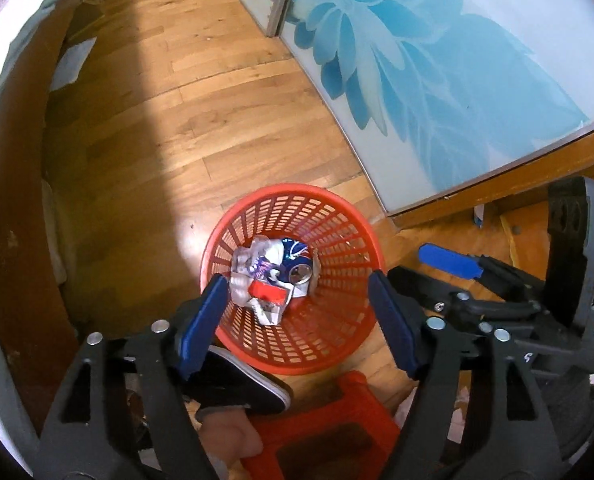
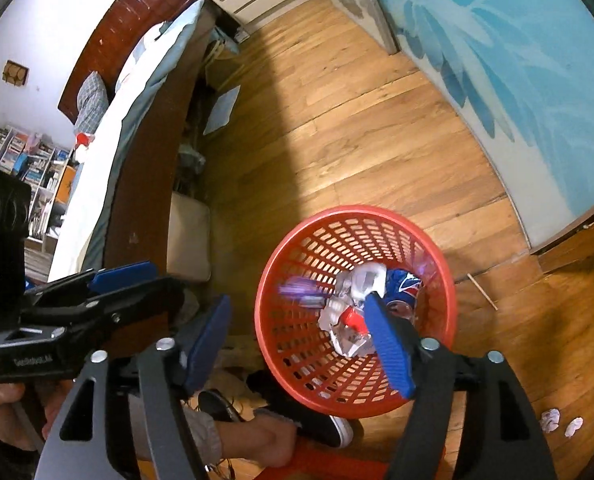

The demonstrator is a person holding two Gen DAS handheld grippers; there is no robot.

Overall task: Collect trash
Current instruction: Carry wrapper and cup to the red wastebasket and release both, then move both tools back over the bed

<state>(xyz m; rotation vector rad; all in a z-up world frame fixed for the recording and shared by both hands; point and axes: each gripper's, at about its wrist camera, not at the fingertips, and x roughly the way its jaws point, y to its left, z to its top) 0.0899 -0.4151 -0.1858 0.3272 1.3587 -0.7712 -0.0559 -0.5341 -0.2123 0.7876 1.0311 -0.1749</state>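
Black arms and blue pads fill the bottom of both views, nearest of all. Both tools are held above the red basket, likely so that trash can drop straight in. The left gripper is spread wide, and nothing is held between its pads. The right gripper is spread wide too and is empty.

Just below the left gripper, a red stool and a dark shoe are seen beside the basket. A little ahead of the pads, down in the basket, the trash is piled: crumpled paper and a squashed blue can.

To the right of the right gripper, small paper bits are left on the wood floor, and a thin stick lies ahead of them. These are probably to be picked up next, and nothing seems to block them.

Farther ahead, a blue flower door is seen on the right. A bed is seen on the left.
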